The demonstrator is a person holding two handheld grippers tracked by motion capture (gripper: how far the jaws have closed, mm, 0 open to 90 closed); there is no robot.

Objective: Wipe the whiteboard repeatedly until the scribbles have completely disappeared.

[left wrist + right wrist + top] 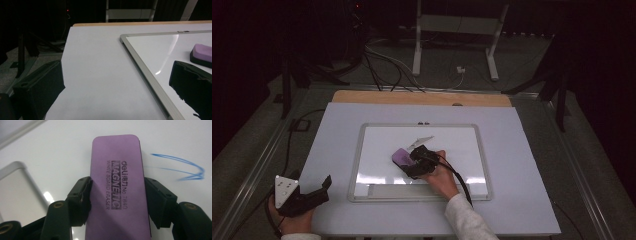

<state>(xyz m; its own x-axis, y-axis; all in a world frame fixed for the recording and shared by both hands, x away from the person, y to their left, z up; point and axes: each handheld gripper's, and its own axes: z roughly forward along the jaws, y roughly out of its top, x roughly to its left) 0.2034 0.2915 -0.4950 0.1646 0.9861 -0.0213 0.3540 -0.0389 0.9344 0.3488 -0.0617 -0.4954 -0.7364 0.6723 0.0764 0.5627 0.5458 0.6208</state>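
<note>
While left tongs [326, 184] gape, right tongs [117, 195] clamp the eraser [117, 182], lengthwise along the jaws.

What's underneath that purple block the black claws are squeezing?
The purple eraser, held by the right gripper, lies on the whiteboard. Bare white surface and a blue marker scribble show beside it. Whatever lies directly beneath is covered.

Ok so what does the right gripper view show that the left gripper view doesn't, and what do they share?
Right gripper view alone: the right tongs shut on the sides of the purple rectangular whiteboard eraser, its printed label readable, and blue marker strokes on the board beside it. Left gripper view alone: the left tongs wide open over the pale tabletop, and the board's metal frame corner. Both: the eraser and the glossy whiteboard.
</note>
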